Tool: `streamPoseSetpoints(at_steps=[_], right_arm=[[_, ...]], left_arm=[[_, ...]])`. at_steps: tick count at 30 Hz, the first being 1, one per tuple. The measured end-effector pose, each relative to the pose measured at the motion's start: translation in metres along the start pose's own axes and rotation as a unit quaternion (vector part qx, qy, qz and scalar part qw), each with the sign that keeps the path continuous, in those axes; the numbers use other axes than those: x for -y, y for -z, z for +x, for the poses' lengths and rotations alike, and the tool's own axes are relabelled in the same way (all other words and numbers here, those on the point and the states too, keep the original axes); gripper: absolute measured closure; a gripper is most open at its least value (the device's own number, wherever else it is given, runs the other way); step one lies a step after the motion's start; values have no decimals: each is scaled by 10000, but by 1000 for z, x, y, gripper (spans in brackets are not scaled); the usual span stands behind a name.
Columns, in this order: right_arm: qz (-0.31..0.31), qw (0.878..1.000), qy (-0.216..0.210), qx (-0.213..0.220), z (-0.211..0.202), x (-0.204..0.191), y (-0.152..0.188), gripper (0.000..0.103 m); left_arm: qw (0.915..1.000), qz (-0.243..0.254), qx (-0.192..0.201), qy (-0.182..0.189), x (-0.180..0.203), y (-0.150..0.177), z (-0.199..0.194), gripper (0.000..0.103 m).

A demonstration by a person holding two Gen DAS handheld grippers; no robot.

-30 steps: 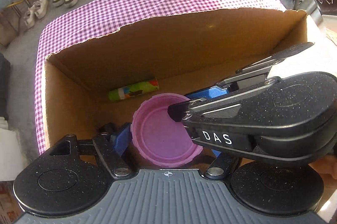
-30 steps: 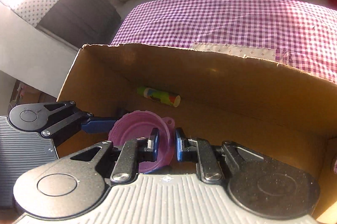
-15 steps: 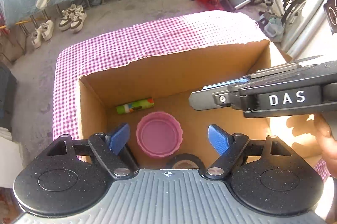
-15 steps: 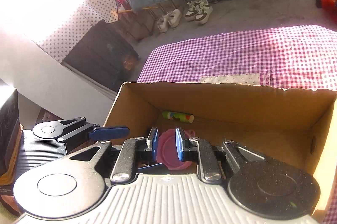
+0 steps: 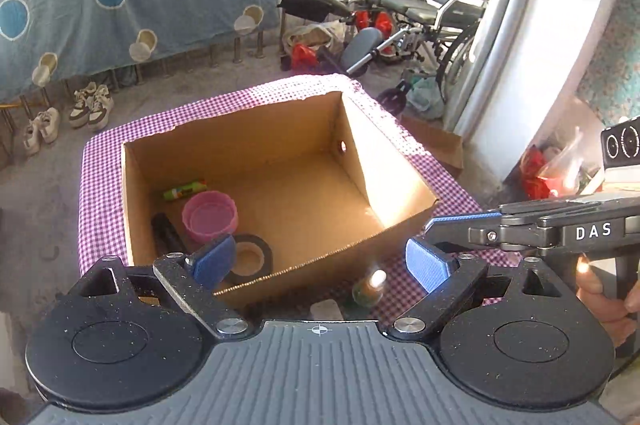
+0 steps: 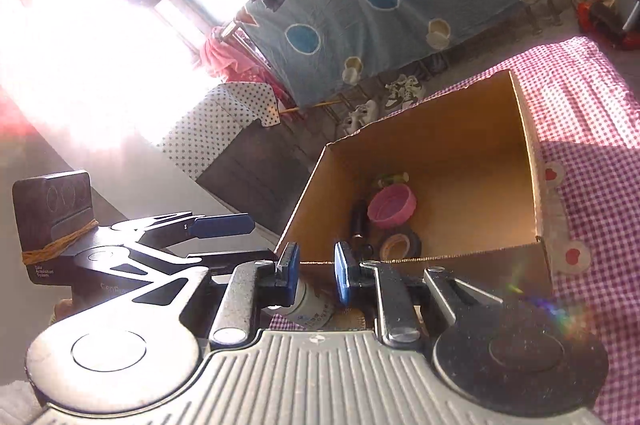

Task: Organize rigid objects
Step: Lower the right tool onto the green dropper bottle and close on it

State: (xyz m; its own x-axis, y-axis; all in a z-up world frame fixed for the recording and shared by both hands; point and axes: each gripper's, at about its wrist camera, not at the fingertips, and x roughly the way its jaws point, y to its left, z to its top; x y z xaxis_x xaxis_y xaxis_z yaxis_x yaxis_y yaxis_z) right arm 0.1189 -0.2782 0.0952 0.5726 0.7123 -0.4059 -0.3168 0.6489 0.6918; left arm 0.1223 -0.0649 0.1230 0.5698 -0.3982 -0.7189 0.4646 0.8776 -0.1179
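Left gripper (image 5: 320, 259) jaws just opened wide, empty; right gripper (image 6: 316, 273) jaws near together, empty. Risk: clipping the cardboard box (image 5: 384, 161) front wall while reaching the small bottle (image 5: 368, 291) just outside it.

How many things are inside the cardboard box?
4: a green printed tube by the far wall, a pink plastic lid, a black cylinder, a black tape roll nearest. More may be hidden.
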Motion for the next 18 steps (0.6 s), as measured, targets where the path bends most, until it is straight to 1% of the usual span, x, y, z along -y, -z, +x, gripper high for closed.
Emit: streamPoseSetpoints(at_steps=[2,4,6,9,12,15,16,18], right_arm=[[220,9996,127,141,-10,9,25,80],[465,9983,303,200,-15,19,46,74],[591,9970,451,202,-17,28,59,72],[545,9956,748,153,-19,34,70,71],[490,9950,856,175,-19,36,73,71],[428,9949,901,178,-18,37,74,66],[397,9949,912,169,-16,37,73,61],[336,9948,941,180,-13,36,74,60]], left_arm=[[10000,-60,43,-18,7,14,2,10],[9998,-160,70,-54,14,31,7,10],[9997,-224,67,-104,23,51,12,10],[9994,-208,68,-278,36,70,24,10],[9990,-210,86,-380,47,80,35,10],[9986,-140,104,-490,55,85,45,10],[9985,-87,107,-539,57,86,48,10],[9979,69,109,-635,63,88,53,10]])
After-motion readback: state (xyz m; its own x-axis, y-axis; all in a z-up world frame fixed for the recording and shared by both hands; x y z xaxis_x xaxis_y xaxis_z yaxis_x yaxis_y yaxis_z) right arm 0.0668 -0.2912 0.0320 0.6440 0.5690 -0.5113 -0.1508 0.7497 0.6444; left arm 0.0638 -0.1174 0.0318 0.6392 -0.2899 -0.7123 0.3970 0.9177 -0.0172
